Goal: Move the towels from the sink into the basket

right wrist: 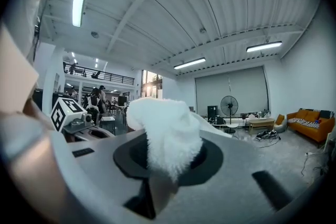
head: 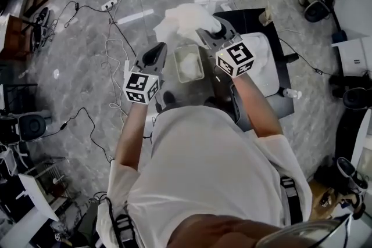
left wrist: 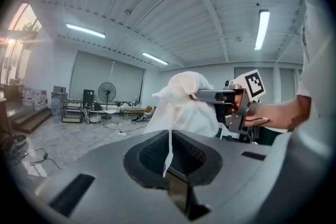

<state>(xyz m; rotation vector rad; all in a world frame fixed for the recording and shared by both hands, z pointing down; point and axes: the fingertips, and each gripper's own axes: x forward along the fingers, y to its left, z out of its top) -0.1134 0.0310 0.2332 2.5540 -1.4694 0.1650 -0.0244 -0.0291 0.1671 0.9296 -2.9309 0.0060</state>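
A white towel (head: 185,19) hangs in the air between my two grippers, above the marble floor. My right gripper (head: 201,34) is shut on a thick bunch of the towel (right wrist: 167,136), which spills over its jaws (right wrist: 157,178). My left gripper (head: 161,47) is shut on a thin edge of the towel (left wrist: 181,107), which runs down into its jaws (left wrist: 169,168). The right gripper (left wrist: 210,95) also shows in the left gripper view, clamped on the cloth. Just below the grippers stands a small translucent basket (head: 200,64) with white cloth in it. To the right, the white sink (head: 264,61) sits on a black stand.
Cables and a power strip (head: 108,4) lie over the floor to the left and behind. The black stand (head: 256,17) fills the right side, with a small bottle (head: 292,93) by its edge. Equipment and boxes crowd the far right and left margins.
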